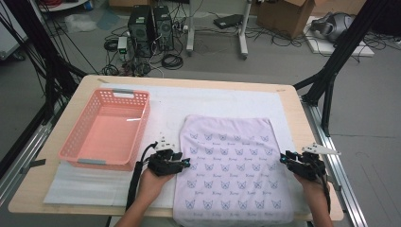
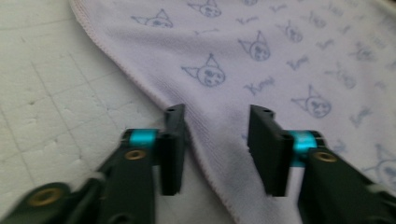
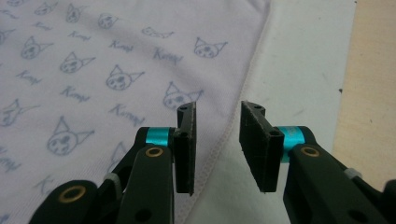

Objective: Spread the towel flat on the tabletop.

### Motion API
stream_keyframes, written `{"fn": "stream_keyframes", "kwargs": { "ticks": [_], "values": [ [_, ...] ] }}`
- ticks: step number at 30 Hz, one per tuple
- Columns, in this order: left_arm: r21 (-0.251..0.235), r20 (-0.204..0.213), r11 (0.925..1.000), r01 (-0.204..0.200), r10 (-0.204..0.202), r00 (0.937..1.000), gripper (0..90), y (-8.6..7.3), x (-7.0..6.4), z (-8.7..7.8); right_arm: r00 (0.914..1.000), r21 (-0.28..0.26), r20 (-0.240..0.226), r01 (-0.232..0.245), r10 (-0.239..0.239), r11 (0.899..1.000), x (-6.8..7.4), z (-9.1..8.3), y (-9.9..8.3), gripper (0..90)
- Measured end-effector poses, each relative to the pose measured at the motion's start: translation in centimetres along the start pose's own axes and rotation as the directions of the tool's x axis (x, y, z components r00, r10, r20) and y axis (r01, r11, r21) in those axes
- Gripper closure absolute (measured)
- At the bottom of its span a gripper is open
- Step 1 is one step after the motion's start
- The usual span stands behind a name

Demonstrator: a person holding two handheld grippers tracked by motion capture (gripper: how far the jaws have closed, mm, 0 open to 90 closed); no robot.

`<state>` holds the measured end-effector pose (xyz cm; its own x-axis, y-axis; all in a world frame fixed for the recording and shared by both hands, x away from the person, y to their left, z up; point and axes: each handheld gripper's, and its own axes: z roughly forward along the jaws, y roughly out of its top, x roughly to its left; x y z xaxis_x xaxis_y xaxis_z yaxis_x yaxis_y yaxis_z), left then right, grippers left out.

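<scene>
We worked at a pale wooden table (image 1: 302, 123) with rounded corners, most of its top covered by a white foam mat (image 1: 165, 101) scored in a faint grid. On the mat lay the pale lilac cloth printed with small blue cat faces (image 1: 231, 165), spread flat, its near edge hanging over the table's front. A pink perforated plastic basket (image 1: 75, 149) stood on the mat to the cloth's left, just beside it but apart.

Our left gripper (image 1: 187, 164) sat at the cloth's left edge; in the left gripper view (image 2: 215, 140) its jaws stood wide apart, straddling the stitched hem, gripping nothing. Our right gripper (image 1: 283, 159) sat at the cloth's right edge; in the right gripper view (image 3: 217, 140) its jaws were narrowly parted over the hem, one above the cloth and one above the mat, also gripping nothing.

Beyond the table the grey floor (image 1: 265, 68) carried two black computer towers (image 1: 150, 28) amid tangled cables, a brown cardboard box (image 1: 288, 16) and black frame struts (image 1: 338, 56).
</scene>
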<state>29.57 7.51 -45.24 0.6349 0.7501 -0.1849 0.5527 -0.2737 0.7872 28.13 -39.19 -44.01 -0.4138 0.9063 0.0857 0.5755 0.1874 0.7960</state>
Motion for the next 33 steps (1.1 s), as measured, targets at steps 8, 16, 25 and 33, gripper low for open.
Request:
{"fn": "stream_keyframes", "kwargs": {
  "ticks": [8, 16, 25, 33],
  "values": [
    [0.003, -0.058, 0.998, 0.063, -0.063, 0.9963, 86.3, -0.3, 2.1, -1.3, 0.9996, -0.005, -0.026, -0.013, 0.013, 1.0, 0.8, -1.3, -0.9, 66.3],
    [-0.059, -0.024, 0.9947, 0.084, -0.085, 0.9961, 56.5, -0.8, 2.0, -1.9, 0.9978, 0.085, -0.059, 0.033, -0.028, 0.996, 2.8, -1.9, -2.7, 73.0],
    [-0.046, 0.116, 0.9969, 0.064, -0.058, 0.9916, 60.2, -1.8, 0.5, -3.4, 0.9996, 0.102, -0.028, -0.005, 0.007, 0.995, 2.5, -3.2, -3.3, 72.6],
    [0.02, -0.004, 0.9966, -0.08, 0.08, 0.9968, 86.0, -2.0, -2.3, -2.2, 0.9993, 0.081, -0.033, 0.021, -0.018, 0.996, 3.3, -3.1, -3.0, 64.2]
  ]
}}
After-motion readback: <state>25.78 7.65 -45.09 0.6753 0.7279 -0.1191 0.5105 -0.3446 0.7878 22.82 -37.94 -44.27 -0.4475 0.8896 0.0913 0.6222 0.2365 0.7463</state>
